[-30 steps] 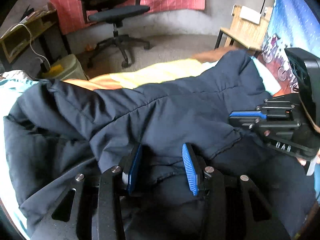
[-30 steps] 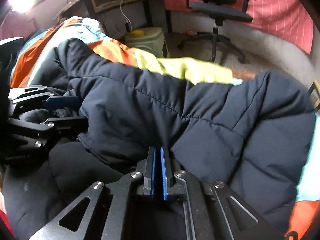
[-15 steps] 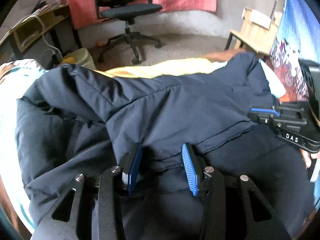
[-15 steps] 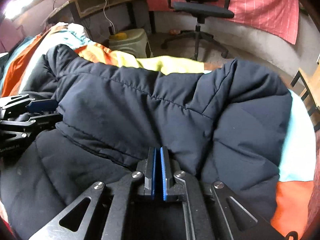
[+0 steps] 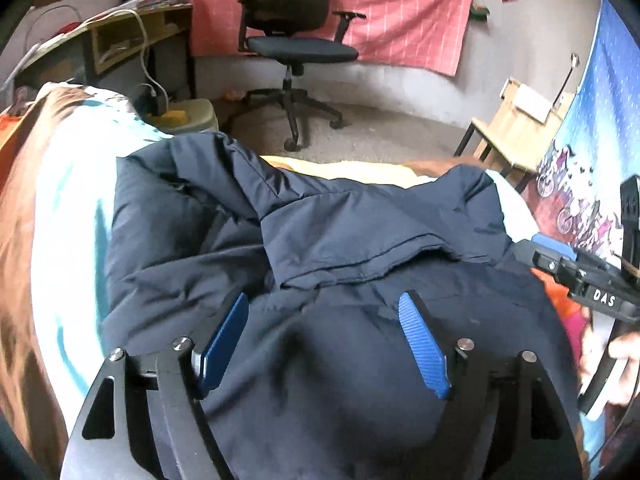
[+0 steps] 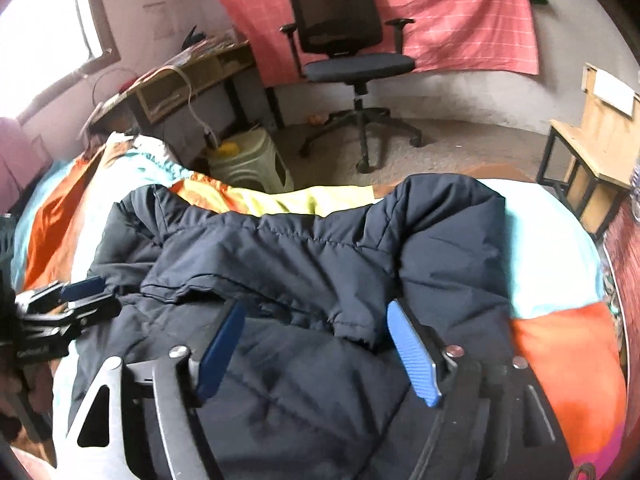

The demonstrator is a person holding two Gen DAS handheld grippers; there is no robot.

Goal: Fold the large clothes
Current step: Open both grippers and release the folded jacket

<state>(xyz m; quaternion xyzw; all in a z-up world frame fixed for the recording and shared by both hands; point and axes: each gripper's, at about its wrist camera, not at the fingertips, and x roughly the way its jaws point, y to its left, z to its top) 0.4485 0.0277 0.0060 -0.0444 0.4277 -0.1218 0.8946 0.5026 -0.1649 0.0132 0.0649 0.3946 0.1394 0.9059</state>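
A dark navy padded jacket [image 5: 360,240] lies on the bed, its far half folded back toward me over the near half; it also shows in the right wrist view [image 6: 320,264]. My left gripper [image 5: 324,340] is open, its blue pads apart just above the jacket's near part, holding nothing. My right gripper [image 6: 316,344] is open too, above the folded hem edge [image 6: 352,328]. The right gripper shows at the right edge of the left wrist view [image 5: 580,268], and the left gripper at the left edge of the right wrist view [image 6: 72,304].
The bed has a bright sheet in orange, yellow and light blue [image 6: 560,340]. Beyond its far edge stand an office chair [image 5: 300,48], a pale stool [image 6: 248,160], a desk [image 6: 180,84] and a wooden side table [image 5: 516,132].
My right gripper has opened and let go of the jacket. My left gripper has opened wider. Both have drawn back and up, and the folded half now rests on the jacket.
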